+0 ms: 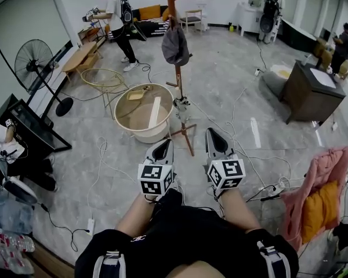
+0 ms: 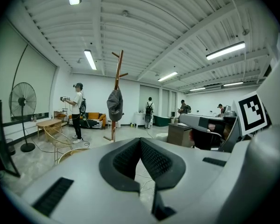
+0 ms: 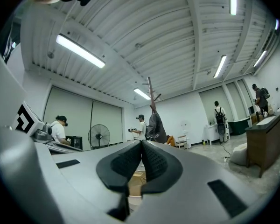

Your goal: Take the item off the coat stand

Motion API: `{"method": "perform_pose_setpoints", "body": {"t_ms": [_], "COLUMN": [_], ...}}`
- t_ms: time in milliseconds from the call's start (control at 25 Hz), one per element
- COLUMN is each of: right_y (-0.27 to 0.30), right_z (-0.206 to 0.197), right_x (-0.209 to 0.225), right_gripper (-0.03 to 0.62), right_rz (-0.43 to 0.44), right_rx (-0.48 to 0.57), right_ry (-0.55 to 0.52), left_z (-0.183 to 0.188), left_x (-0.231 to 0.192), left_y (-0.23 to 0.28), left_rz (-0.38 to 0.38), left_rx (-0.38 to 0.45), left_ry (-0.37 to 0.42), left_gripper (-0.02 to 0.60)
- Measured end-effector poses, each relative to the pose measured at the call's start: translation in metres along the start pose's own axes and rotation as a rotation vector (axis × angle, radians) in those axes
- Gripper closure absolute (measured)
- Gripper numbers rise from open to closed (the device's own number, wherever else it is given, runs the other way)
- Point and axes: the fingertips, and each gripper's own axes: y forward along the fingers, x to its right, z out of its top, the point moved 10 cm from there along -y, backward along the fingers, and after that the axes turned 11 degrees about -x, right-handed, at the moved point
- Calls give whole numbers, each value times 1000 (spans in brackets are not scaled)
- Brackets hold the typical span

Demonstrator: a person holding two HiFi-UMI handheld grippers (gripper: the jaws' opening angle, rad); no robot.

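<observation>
the grey item [image 1: 175, 45] hangs from a peg high on the wooden coat stand [image 1: 178, 80], out on the floor ahead and well apart from both grippers. the left gripper [image 1: 163, 146] and right gripper [image 1: 214, 134] are held low, side by side, pointing toward the stand — each with its jaws pressed together and nothing between them. a round beige tub [image 1: 144, 113] sits just beside the stand's foot.

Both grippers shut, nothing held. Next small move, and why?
Probably step toward the coat stand while opening the right gripper. The grey item hangs on it, likely out of reach from here, and the gripper's jaws are shut on nothing.
</observation>
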Motion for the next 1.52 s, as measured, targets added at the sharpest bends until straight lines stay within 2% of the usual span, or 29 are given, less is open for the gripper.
{"method": "perform_pose_setpoints", "body": {"t_ms": [320,600,1080,1520], "right_y": [49,110,257,396], "right_z": [11,21,45,77], "right_x": [18,33,42,37], "right_gripper": [577,577,577,577], "right_rz": [-17,-28,-65,-101], "right_rx": [16,0,-19,63], "right_ry": [-23,-46,-74,-114], "left_z": [20,53,107,145], "left_x": [-27,-61,-169,-286], "left_y": [47,100,199,282], "left_rz": [1,-18,-73,-108], "left_rx": [29,53,58,65], "left_ry": [5,21,21,40], "left_gripper": [565,565,565,565]}}
